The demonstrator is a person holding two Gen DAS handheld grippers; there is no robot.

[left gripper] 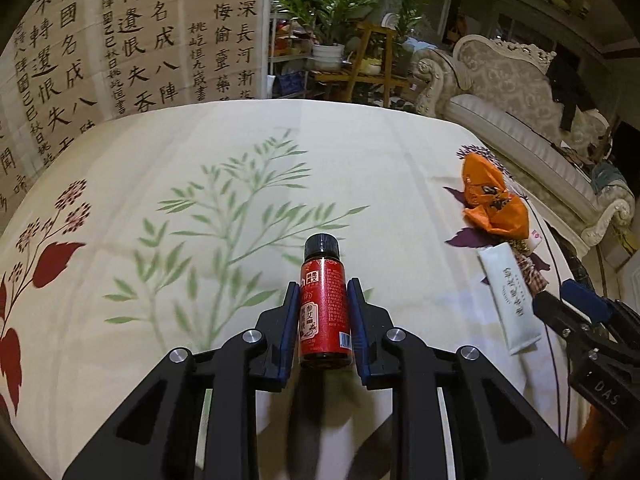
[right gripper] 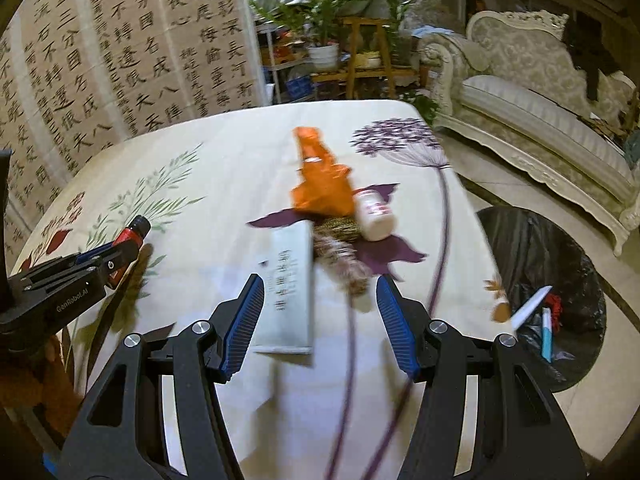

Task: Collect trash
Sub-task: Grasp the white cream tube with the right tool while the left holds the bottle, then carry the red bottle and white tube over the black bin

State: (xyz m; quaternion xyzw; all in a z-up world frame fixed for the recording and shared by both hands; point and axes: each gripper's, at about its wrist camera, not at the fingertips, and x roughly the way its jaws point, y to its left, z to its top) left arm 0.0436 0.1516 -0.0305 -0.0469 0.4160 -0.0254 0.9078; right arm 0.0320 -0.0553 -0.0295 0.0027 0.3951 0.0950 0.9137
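- The small red bottle [left gripper: 326, 306] has a black ribbed screw cap, a red label with white and gold characters, and a barcode near its base.
- The left gripper [left gripper: 325, 294] is clenched on the red bottle: both blue-padded fingers [left gripper: 291, 320] press against the bottle's sides, with the cap pointing away from the camera, above the floral tablecloth [left gripper: 360, 152].
- The right gripper [right gripper: 320, 320] is released, jaws wide apart, with nothing between them; it hangs over the near end of the white tube [right gripper: 290, 280].
- The white tube lies flat on the tablecloth with a column of dark characters printed along it.
- An orange crumpled wrapper [right gripper: 322, 182] lies beyond the tube, touching a brown speckled bundle [right gripper: 340, 248].
- Right wrist view only: a white pill bottle [right gripper: 374, 214] lies on its side just beside the orange wrapper, and a black-lined trash bin [right gripper: 540, 280] stands on the floor off the table's right edge, holding white and blue scraps.
- Left wrist view only: the red bottle's label print and barcode; in the right wrist view the bottle appears small at the left edge.
- Both views show the calligraphy screen [left gripper: 120, 40] and the ornate sofa [right gripper: 540, 92] behind the table.
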